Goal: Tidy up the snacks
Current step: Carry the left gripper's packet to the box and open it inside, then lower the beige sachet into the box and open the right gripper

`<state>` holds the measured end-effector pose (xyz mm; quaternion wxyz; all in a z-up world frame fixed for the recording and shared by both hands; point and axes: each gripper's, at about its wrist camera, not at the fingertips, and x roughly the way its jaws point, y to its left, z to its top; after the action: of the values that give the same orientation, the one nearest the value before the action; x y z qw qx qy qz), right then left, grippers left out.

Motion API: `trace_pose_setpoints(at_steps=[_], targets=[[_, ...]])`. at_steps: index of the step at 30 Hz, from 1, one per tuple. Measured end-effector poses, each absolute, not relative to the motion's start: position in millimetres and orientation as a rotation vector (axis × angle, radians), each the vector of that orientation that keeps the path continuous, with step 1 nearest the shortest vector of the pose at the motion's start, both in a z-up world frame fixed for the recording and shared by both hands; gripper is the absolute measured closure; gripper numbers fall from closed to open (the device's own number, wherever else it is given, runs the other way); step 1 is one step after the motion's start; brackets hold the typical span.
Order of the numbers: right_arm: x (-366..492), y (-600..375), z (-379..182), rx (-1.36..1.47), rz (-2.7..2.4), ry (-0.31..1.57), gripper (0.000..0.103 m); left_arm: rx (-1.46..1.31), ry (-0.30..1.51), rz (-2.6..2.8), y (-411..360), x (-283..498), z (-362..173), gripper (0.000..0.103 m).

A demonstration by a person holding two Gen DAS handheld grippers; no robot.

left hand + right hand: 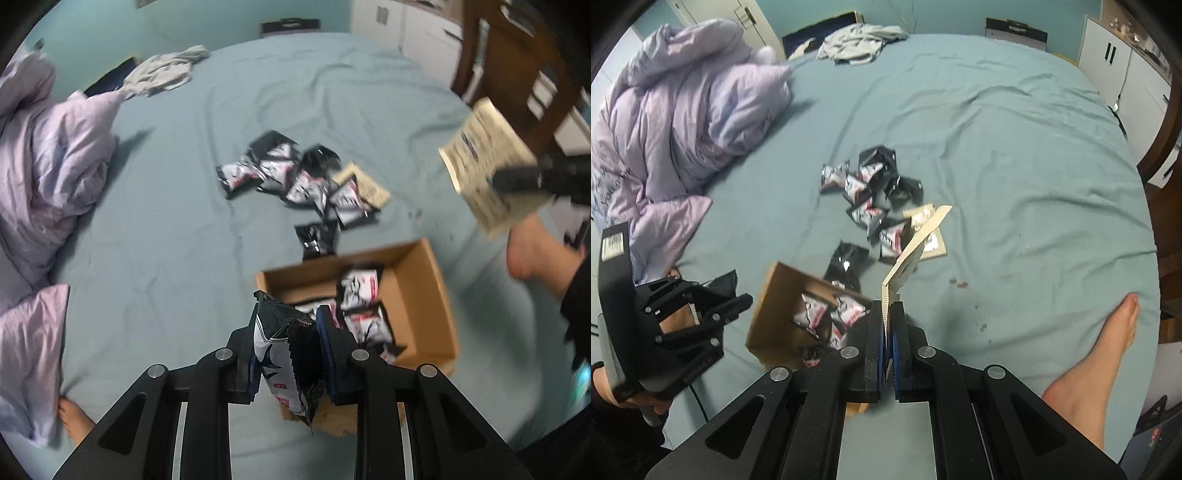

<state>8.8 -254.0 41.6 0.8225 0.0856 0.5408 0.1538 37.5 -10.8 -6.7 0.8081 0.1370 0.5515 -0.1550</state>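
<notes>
Black and white foil fills the left hand-held gripper (286, 350): its blue pads are clamped narrowly on a crumpled snack packet (284, 354) that hangs above the near edge of the cardboard box (424, 295). The box sits on the teal bed (166, 240) and holds several similar packets (360, 291). The right hand-held gripper (888, 325) is pressed fully together on the edge of a flat cream packet (916, 247), held in the air above the bed beside the box. More loose packets (871, 195) lie in a pile on the sheet beyond the box, with one cream packet among them. A lilac duvet (683, 110) is bunched at the left.
</notes>
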Motion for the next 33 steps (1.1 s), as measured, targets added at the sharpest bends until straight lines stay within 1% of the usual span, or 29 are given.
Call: trace_pose_setpoints(at_steps=[6, 11, 17, 20, 22, 23, 24, 25, 27, 30, 33], targets=[[10, -236, 42, 0.084, 0.338, 1.142, 0.102, 0.380, 1.202, -0.356, -31, 25, -34, 0.078], [7, -227, 30, 0.024, 0.358, 1.162, 0.102, 0.419, 1.218, -0.388, -44, 21, -50, 0.078], [12, -229, 20, 0.030, 0.362, 1.185, 0.102, 0.441, 1.294, -0.403, -49, 26, -75, 0.077], [15, -231, 18, 0.041, 0.359, 1.190, 0.102, 0.461, 1.302, -0.390, -49, 27, -84, 0.076], [17, -232, 18, 0.050, 0.358, 1.190, 0.102, 0.456, 1.321, -0.391, -48, 29, -87, 0.070], [18, -232, 18, 0.054, 0.357, 1.189, 0.102, 0.449, 1.336, -0.395, -48, 29, -87, 0.064], [18, -233, 18, 0.058, 0.356, 1.188, 0.102, 0.444, 1.349, -0.401, -47, 30, -87, 0.052], [18, -232, 18, 0.062, 0.354, 1.188, 0.102, 0.441, 1.358, -0.406, -46, 30, -84, 0.044], [19, -231, 18, 0.068, 0.353, 1.190, 0.102, 0.441, 1.328, -0.406, -43, 30, -73, 0.040], [20, -227, 18, 0.075, 0.362, 1.194, 0.102, 0.422, 1.276, -0.396, -33, 33, -52, 0.025], [22, -217, 15, 0.072, 0.394, 1.198, 0.102, 0.388, 1.243, -0.364, -16, 37, -38, 0.025]])
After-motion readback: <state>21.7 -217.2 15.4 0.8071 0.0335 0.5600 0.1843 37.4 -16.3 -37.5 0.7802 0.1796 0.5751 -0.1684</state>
